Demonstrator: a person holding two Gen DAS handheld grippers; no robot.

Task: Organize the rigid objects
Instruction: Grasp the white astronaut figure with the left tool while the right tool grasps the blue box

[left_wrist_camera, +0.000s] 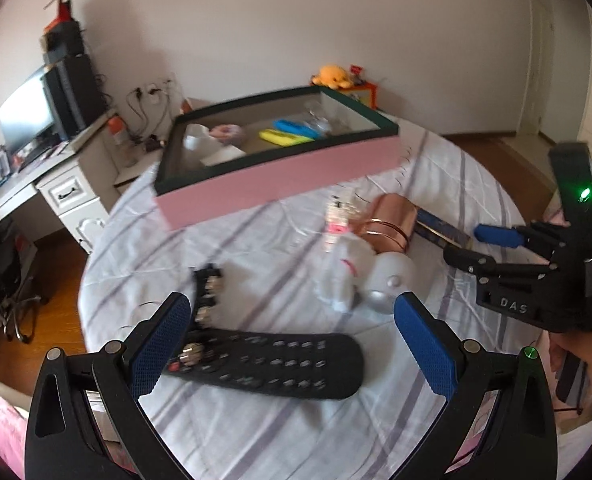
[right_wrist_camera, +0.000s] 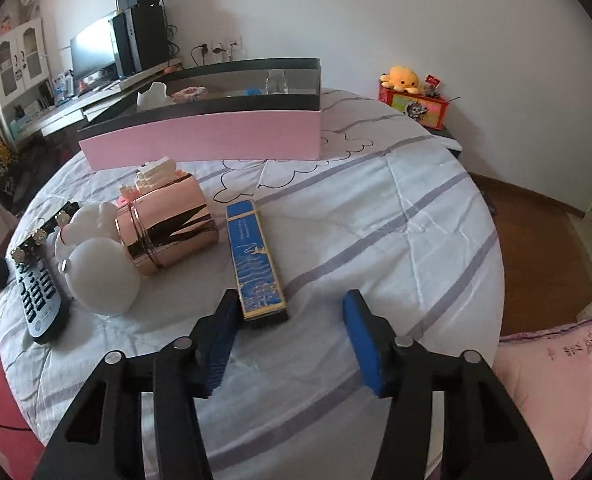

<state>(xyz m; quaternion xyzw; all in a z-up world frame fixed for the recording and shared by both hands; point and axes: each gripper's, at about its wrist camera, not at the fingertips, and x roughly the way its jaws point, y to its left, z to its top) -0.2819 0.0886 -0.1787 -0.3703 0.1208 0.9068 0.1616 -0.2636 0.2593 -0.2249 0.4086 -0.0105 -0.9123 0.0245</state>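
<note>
On the striped bedsheet lie a black remote, a rose-gold tin on its side, a white figurine and a long blue box. My left gripper hangs open just over the remote, one pad on each side, neither touching it. The right gripper is open at the near end of the blue box, which sits against the left pad with a wide gap to the right one. The left wrist view shows that gripper at the right, by the blue box.
A pink box with a dark rim stands at the far side and holds several small items. A black beaded clip and a small block model lie near the tin. A desk with a monitor stands left; wooden floor surrounds the bed.
</note>
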